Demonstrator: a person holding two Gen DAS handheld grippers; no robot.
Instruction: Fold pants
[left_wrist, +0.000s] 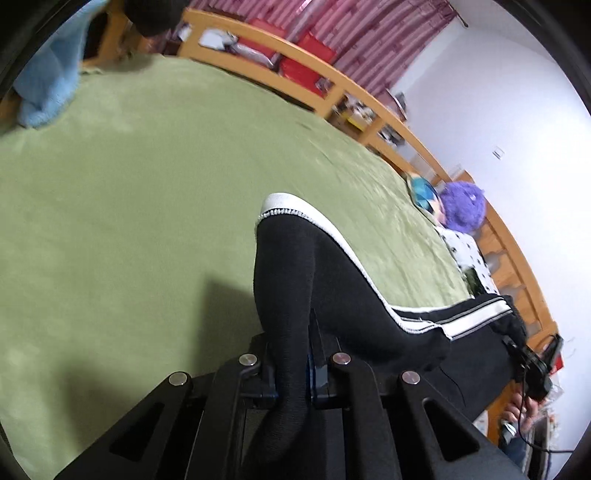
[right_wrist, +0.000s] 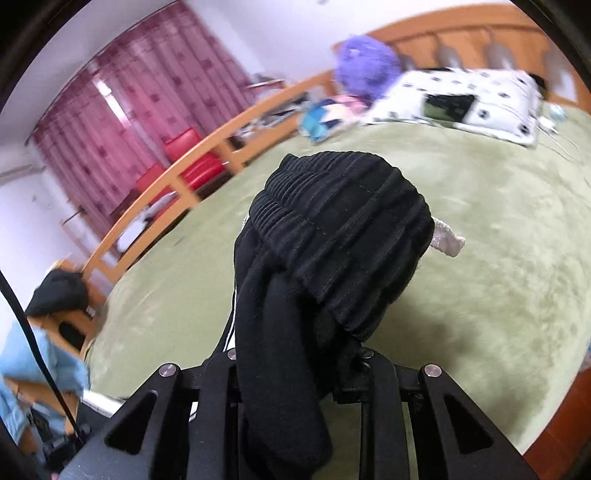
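Note:
Black pants (left_wrist: 291, 280) with a white side stripe hang lifted above a green bed cover (left_wrist: 110, 206). My left gripper (left_wrist: 290, 369) is shut on a leg end with a white hem; the cloth runs between its pads and stretches away to the right. In the right wrist view the ribbed black waistband (right_wrist: 340, 236) bunches over my right gripper (right_wrist: 295, 369), which is shut on the pants; the cloth hides its fingertips. A pale drawstring end (right_wrist: 448, 240) sticks out to the right of the waistband.
A wooden bed rail (left_wrist: 332, 85) runs along the far side, with red chairs (right_wrist: 192, 158) and pink curtains behind it. A spotted pillow (right_wrist: 461, 99) and a purple plush toy (right_wrist: 365, 62) lie near the headboard. Light blue cloth (left_wrist: 48, 74) hangs at the bed's corner.

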